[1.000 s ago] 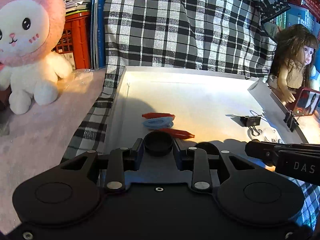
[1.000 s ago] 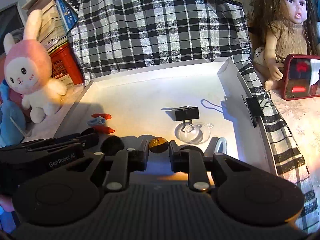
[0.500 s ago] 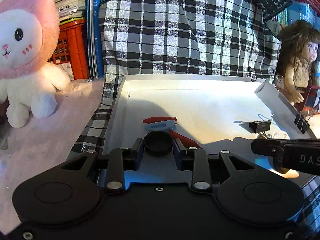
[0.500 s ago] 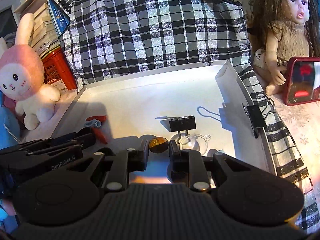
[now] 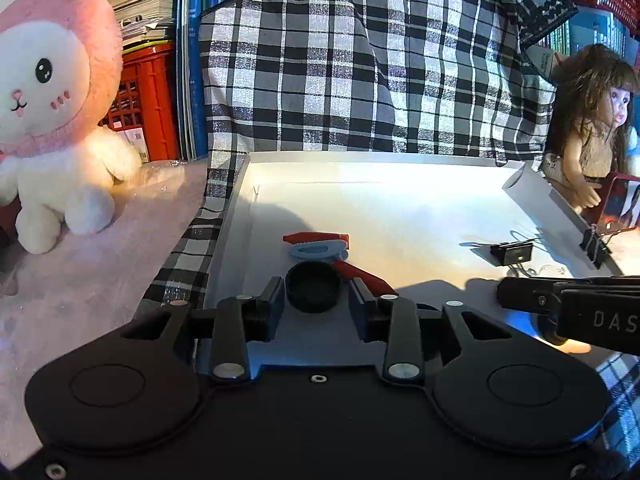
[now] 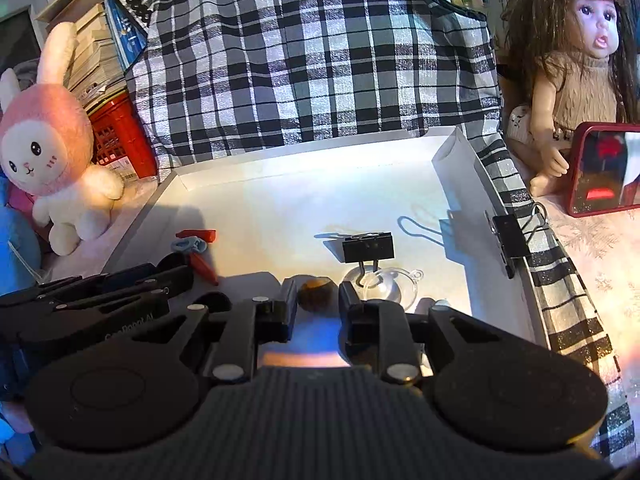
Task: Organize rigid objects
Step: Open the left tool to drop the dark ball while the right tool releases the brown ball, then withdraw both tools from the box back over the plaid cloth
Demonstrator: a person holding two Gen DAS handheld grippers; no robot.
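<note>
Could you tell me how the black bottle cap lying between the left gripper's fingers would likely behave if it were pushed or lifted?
The black bottle cap looks like small hollow plastic, so probably light and stiff. It lies flat on the white tray, so a push would likely slide it rather than roll it. Its round side might slip between the left gripper pads, which have just been opening and now show gaps either side.

Both tongs tilt downward side by side. The left tongs (image 5: pixel 313 298) have just been opening, fingers standing clear of what lies between them (a narrow gap each side); the right tongs (image 6: pixel 318 300) likewise.
</note>
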